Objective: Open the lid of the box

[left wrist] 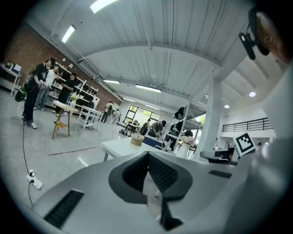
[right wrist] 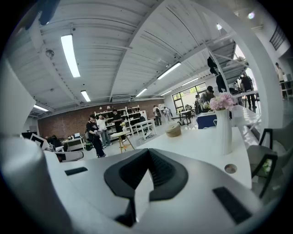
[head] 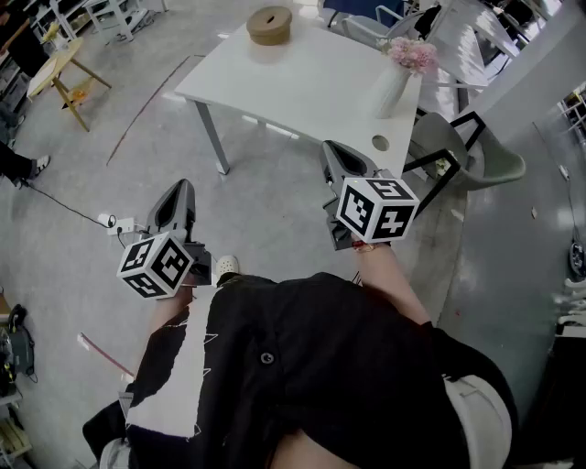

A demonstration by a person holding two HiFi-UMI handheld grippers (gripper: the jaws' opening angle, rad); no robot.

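A round tan box (head: pixel 269 25) with its lid on stands at the far end of the white table (head: pixel 302 87). The same box shows small in the left gripper view (left wrist: pixel 137 140) and in the right gripper view (right wrist: pixel 173 130). I stand back from the table, on the grey floor. My left gripper (head: pixel 180 190) is over the floor, well short of the table, its jaws shut with nothing between them (left wrist: pixel 147 155). My right gripper (head: pixel 341 152) is just short of the table's near edge, also shut and empty (right wrist: pixel 147 153). Both are far from the box.
A white vase of pink flowers (head: pixel 403 69) stands on the table's right side, near a round cable hole (head: pixel 381 142). A grey chair (head: pixel 481 156) stands at the right. A wooden stool (head: pixel 59 73) stands far left, a power strip and cable (head: pixel 114 223) lie on the floor. People (left wrist: pixel 39 89) stand in the background.
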